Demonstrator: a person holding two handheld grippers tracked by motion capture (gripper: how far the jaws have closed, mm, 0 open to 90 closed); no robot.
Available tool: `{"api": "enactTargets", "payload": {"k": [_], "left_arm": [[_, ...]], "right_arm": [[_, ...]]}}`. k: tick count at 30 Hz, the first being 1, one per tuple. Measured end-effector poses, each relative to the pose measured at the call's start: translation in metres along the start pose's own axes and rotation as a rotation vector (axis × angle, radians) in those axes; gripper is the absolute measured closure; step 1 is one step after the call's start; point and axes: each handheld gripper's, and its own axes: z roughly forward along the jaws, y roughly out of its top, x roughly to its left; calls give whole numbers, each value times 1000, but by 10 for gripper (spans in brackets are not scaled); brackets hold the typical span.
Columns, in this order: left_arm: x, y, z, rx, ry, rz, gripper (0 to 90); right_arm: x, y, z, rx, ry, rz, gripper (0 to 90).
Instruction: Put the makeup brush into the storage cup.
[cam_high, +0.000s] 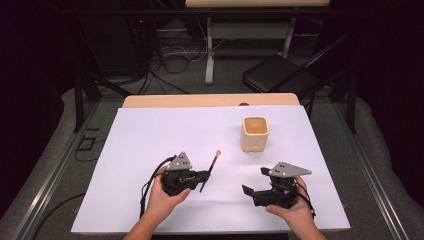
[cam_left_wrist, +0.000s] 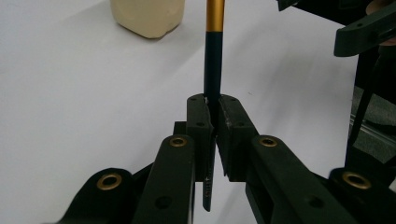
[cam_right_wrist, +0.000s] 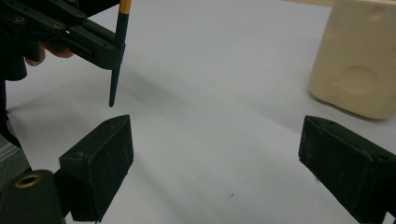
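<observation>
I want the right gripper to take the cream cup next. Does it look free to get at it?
Probably yes. The right gripper is open with nothing between its fingers, and bare white table cover lies between it and the cream cup. The brush sits clamped in the left gripper, off to one side.

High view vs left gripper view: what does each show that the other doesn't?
High view alone: the brush's orange tip, the cream square cup's open top, the black folding chair beyond the table, both hands. Left gripper view alone: the left gripper seen close, shut on the dark, gold-banded brush handle, whose end pokes out below it. Both: white table sheet, cup, brush, open right gripper.
</observation>
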Motion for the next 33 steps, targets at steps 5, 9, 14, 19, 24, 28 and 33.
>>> {"api": "enactTargets", "payload": {"k": [5,9,14,19,24,28,33], "left_arm": [[1,0,-2,-9,7,1,834],[2,0,-3,-14,10,-3,834],[4,0,-4,-17,12,-3,835],[4,0,-4,-23,16,-9,835],[5,0,-5,-31,19,-13,835],[6,0,-6,-36,23,-11,834],[6,-1,-7,-44,26,-15,835]], "right_arm": [[-1,10,14,-8,15,-6,139],[0,18,22,-18,15,-18,144],[-2,27,29,-21,9,-29,147],[-7,35,33,-27,6,-26,156],[-10,41,40,-16,6,-17,162],[-8,44,46,-11,4,-27,167],[-4,47,50,-26,-7,-34,221]]}}
